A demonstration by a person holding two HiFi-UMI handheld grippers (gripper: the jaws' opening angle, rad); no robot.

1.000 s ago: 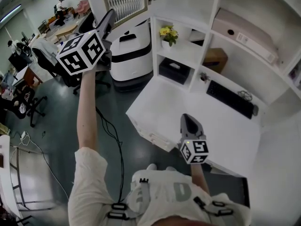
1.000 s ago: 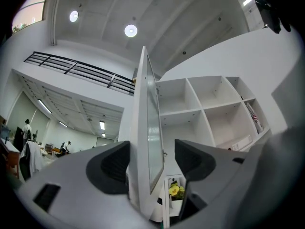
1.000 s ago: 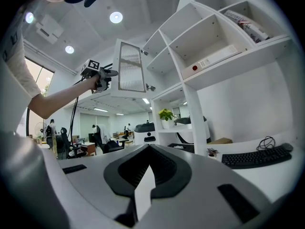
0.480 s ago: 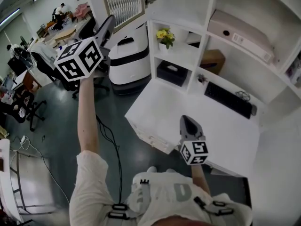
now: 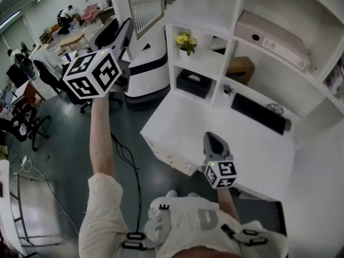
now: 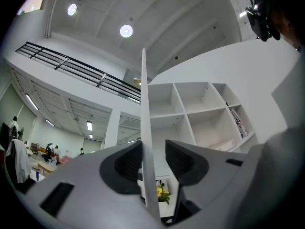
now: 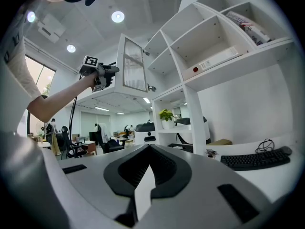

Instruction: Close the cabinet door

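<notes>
**Left gripper view: jaws narrowing, hold not yet made**

Head view has the left gripper [image 5: 128,26] raised on an outstretched arm to the free edge of the white-framed cabinet door with a ribbed glass panel [image 5: 144,4]. The door hangs wide open, swung out from the tall white shelving unit [image 5: 236,42]. Left gripper view puts that thin edge upright between the jaws. They have just been closing: one pad lies against the edge, but a sliver of background shows at the other. So the gripper is open around the door, not clamped on it. My reading is that the hold is nearly made, and once both pads bear on the panel the door can be swung toward the shelving. None of the closing itself is done yet.

Meanwhile the right gripper [image 5: 214,140] hangs low over the white surface [image 5: 258,160], its jaws together on nothing, well apart from the door.

Against the frame of a second ago, the left gripper's marker cube sits a little lower in the head view and its jaws stand narrower. The door's own angle looks unchanged, and the right gripper keeps its place
</notes>
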